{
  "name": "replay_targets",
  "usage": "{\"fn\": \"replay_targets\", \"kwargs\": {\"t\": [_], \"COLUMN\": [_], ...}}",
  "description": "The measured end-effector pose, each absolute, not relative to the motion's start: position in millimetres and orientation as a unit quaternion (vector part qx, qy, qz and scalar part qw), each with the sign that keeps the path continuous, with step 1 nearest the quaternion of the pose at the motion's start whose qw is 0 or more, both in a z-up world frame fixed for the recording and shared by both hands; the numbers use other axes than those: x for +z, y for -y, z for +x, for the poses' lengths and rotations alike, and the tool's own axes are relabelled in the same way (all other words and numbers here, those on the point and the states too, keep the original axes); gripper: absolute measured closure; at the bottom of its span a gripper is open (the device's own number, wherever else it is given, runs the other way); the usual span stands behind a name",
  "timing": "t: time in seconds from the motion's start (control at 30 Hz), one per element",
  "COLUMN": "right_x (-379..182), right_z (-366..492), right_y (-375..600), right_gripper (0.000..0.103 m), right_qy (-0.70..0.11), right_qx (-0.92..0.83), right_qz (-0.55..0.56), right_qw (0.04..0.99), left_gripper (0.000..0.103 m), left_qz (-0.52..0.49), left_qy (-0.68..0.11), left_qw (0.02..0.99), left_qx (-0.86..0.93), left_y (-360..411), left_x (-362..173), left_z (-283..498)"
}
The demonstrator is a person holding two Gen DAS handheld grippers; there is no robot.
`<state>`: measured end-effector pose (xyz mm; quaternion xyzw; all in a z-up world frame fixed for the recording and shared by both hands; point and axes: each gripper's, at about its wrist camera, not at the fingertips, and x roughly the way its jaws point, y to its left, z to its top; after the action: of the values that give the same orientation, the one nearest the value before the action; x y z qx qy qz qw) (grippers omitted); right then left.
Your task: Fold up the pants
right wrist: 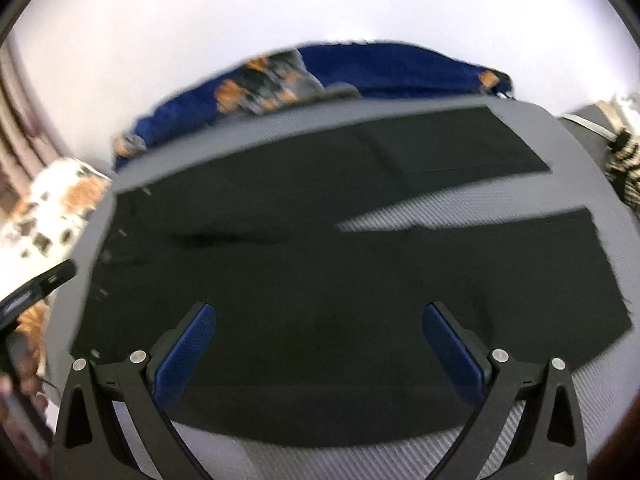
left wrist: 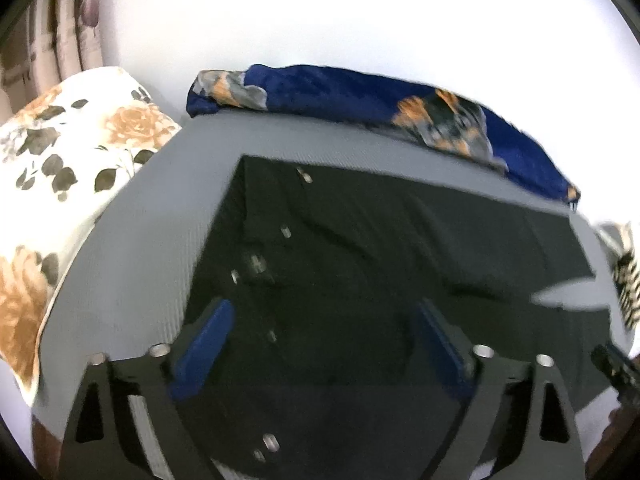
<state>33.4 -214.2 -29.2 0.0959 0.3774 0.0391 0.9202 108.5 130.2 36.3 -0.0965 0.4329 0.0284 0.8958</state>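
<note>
Black pants [left wrist: 360, 248] lie flat on a grey textured mat [left wrist: 132, 264]. The waistband, with small metal studs [left wrist: 285, 232], is at the left. In the right wrist view the pants [right wrist: 280, 280] show two legs running right, with a grey wedge of mat [right wrist: 400, 216] between them. My left gripper [left wrist: 324, 308] hangs open over the waist end, with nothing between its blue pads [left wrist: 204, 344]. My right gripper [right wrist: 319, 308] is open over the near leg, its blue pads [right wrist: 188, 352] empty. Both views are blurred.
A floral pillow [left wrist: 60, 160] lies left of the mat. A rolled blue floral blanket [left wrist: 360, 92] runs along the far edge, below a white wall. A black-and-white striped item [left wrist: 628, 280] sits at the right. A dark tool part [right wrist: 36, 288] shows at the left edge.
</note>
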Motion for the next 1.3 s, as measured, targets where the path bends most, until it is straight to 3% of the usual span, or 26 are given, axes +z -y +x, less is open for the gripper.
{"fn": "replay_targets", "kwargs": {"t": [0.2,0.5,0.77,1.3], "right_x": [-28,-25,-32,-55], "right_z": [71,126,159,197], "right_y": [220,214,193,164], "right_gripper": [0.0,0.0,0.0,0.0], "right_qy": [-0.386,-0.41,-0.434,-0.466], "right_qx": [0.078,0.075,0.073,0.078], "right_qz": [0.152,0.173,0.159,0.135], "right_qw": [0.906,0.892,0.884,0.871], "left_gripper": [0.036,0.059,0.068,0.068], "left_qz": [-0.158,-0.287,-0.346,-0.353], "left_qy": [-0.437,-0.477,-0.493,-0.496], "left_qw": [0.886,0.827,0.793,0.777], "left_qx": [0.0,-0.081,-0.093,-0.163], "left_y": [-189,-254,-287,-280], "left_x": [33,-17,-56,-72], "left_z": [167,244,287,321]}}
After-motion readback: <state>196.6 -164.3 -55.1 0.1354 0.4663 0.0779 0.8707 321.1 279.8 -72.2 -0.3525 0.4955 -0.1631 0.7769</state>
